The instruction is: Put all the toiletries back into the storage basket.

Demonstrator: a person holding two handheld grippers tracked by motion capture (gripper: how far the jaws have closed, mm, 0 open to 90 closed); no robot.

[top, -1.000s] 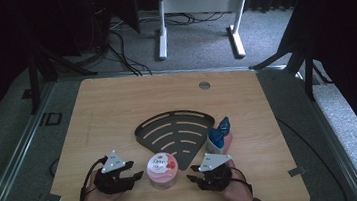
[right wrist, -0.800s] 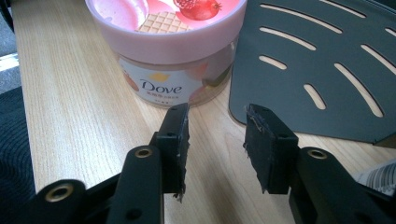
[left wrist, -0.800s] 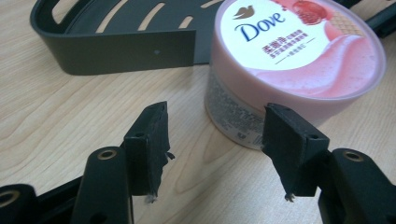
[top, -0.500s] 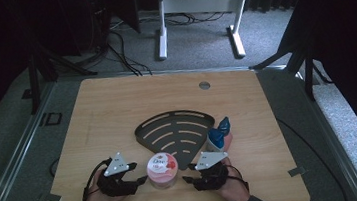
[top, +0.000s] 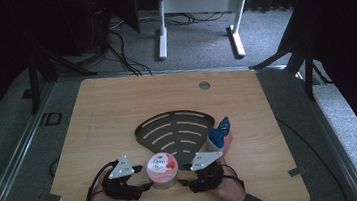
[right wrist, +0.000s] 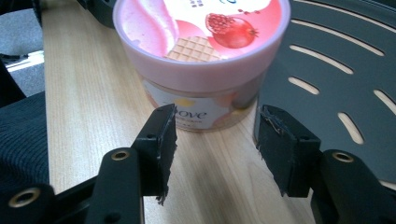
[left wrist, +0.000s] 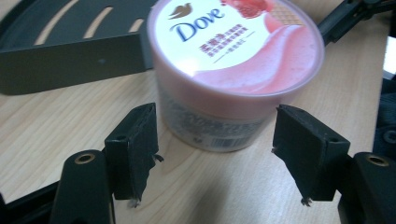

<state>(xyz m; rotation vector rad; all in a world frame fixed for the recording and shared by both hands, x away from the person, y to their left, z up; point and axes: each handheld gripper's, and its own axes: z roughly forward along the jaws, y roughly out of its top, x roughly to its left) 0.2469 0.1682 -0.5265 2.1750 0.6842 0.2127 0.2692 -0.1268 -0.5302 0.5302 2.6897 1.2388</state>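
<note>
i see the round pink plastic dove tub [top: 162, 170] on the bench [top: 117, 112] between my left hand-held gripper [left wrist: 219, 154] and right hand-held gripper [right wrist: 215, 142], whose jaws have just been opening, clear of it. it looks light, stiff and slick; i'd clamp the straight side wall below the lid.

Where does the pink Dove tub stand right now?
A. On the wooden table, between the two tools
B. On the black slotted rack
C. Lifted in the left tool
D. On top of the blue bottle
A: the Dove tub stands on the table, between the open left tool and right tool, just in front of the rack.
</note>
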